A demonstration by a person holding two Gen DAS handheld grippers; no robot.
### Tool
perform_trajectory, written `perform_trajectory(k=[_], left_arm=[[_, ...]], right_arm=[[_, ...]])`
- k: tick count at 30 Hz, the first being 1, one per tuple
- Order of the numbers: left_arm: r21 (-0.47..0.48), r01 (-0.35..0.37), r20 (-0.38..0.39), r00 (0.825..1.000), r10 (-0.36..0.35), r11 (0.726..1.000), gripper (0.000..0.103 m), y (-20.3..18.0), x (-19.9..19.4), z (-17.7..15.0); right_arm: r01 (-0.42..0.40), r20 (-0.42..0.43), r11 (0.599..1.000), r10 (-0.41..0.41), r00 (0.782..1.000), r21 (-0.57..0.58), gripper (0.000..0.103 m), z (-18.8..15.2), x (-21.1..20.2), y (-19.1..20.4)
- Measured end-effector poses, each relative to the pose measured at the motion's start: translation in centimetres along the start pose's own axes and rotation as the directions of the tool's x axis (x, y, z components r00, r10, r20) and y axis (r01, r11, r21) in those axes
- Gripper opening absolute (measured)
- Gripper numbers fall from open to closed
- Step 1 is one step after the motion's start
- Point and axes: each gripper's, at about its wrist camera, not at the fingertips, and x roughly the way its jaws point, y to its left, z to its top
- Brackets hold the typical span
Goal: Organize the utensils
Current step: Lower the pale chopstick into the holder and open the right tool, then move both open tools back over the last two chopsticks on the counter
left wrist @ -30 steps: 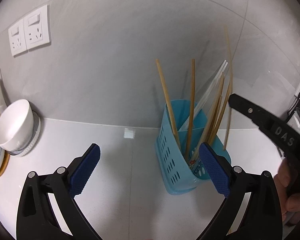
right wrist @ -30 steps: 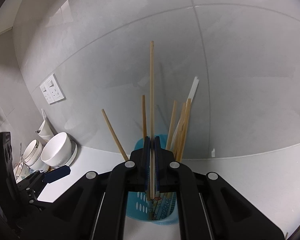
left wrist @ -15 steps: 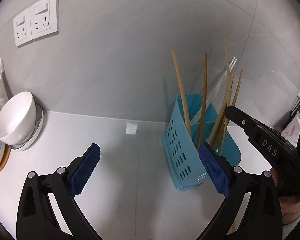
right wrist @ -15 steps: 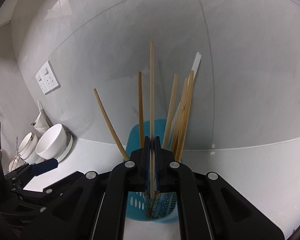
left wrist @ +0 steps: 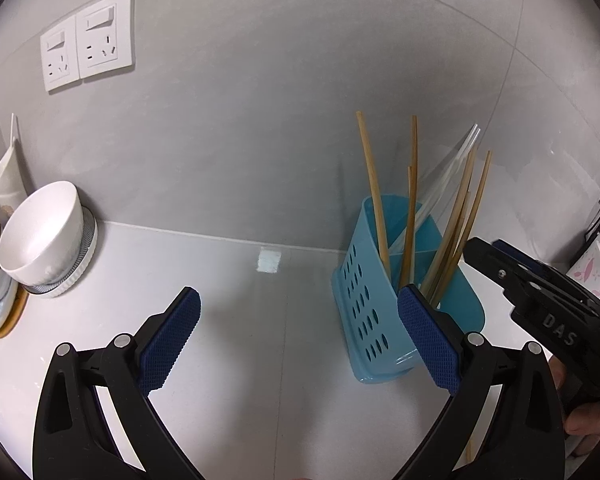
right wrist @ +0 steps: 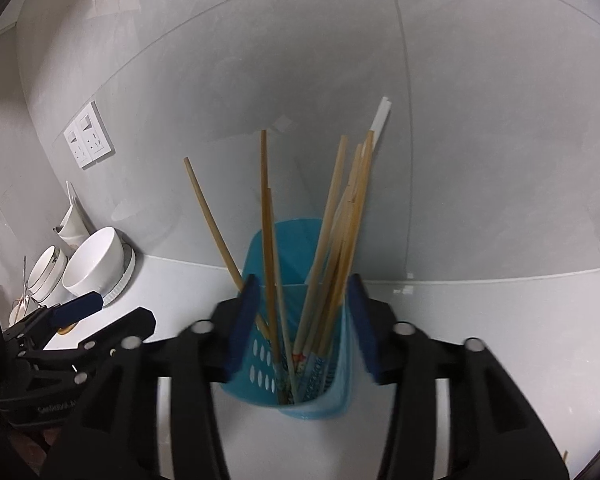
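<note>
A blue perforated utensil holder (left wrist: 374,312) (right wrist: 260,354) stands on the white counter near the wall. Several wooden chopsticks (left wrist: 410,216) (right wrist: 270,240) and a clear plastic sleeve (left wrist: 448,172) stand in it. My right gripper (right wrist: 302,320) is open just above the holder, its blue pads on either side of the chopsticks, holding nothing. It shows in the left wrist view as a black arm (left wrist: 540,304) to the right of the holder. My left gripper (left wrist: 300,332) is open and empty over the counter, left of the holder.
White bowls and dishes (left wrist: 40,236) (right wrist: 94,264) are stacked at the left by the wall. Two white wall sockets (left wrist: 88,40) (right wrist: 88,140) sit above them. A small light sticker (left wrist: 269,260) marks the counter. A pink-patterned item (left wrist: 596,272) stands far right.
My right gripper lowered the chopstick into the holder, then opened and let it go. The chopstick now stands among the others. My left gripper stayed open.
</note>
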Motion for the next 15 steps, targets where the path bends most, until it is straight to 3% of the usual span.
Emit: perform_trajectory(k=[6, 10, 15], left_arm=[[-0.004, -0.005, 0.001, 1.000, 0.005, 1.000, 0.097, -0.2, -0.9, -0.2], [0.007, 0.007, -0.020, 1.000, -0.007, 1.000, 0.097, -0.8, -1.5, -0.7], [0.029, 0.011, -0.046, 0.999, -0.009, 1.000, 0.097, -2.3, -2.3, -1.7]], right_arm=[[0.009, -0.014, 1.000, -0.009, 1.000, 0.011, 0.073, -0.3, -1.7, -0.7], [0.032, -0.023, 0.999, -0.032, 0.999, 0.014, 0.078, -0.7, -2.7, -1.4], [0.088, -0.035, 0.995, -0.086, 0.996, 0.039, 0.094, -2.0, -4.5, -3.1]])
